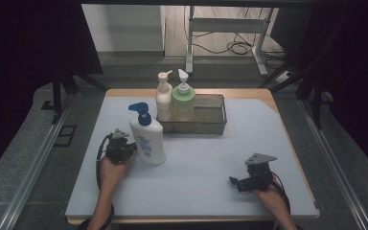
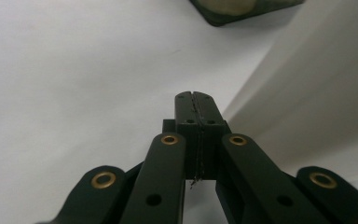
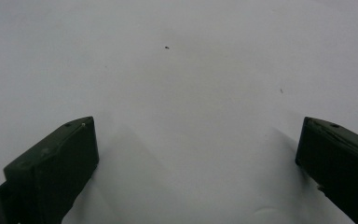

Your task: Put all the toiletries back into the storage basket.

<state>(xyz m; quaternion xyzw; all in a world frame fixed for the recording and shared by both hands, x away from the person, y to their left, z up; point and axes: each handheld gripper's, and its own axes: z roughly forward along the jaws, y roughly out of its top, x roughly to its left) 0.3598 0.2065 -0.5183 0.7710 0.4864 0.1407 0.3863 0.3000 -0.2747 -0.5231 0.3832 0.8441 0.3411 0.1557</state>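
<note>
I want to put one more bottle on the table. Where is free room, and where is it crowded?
Free: the middle of the mat, between the blue-capped bottle and the right gripper; also the strip right of the tray. Crowded: the tray's left end, where the cream bottle and green bottle stand, and the spot beside the left gripper.

Dim overall; high view dark at 9 and 3 o'clock, brightest at 12. Soft shadows on the table point(image 1: 211, 163). Gripper views washed pale; near jaws blurred at 6 o'clock, faint shadow toward 3.
</note>
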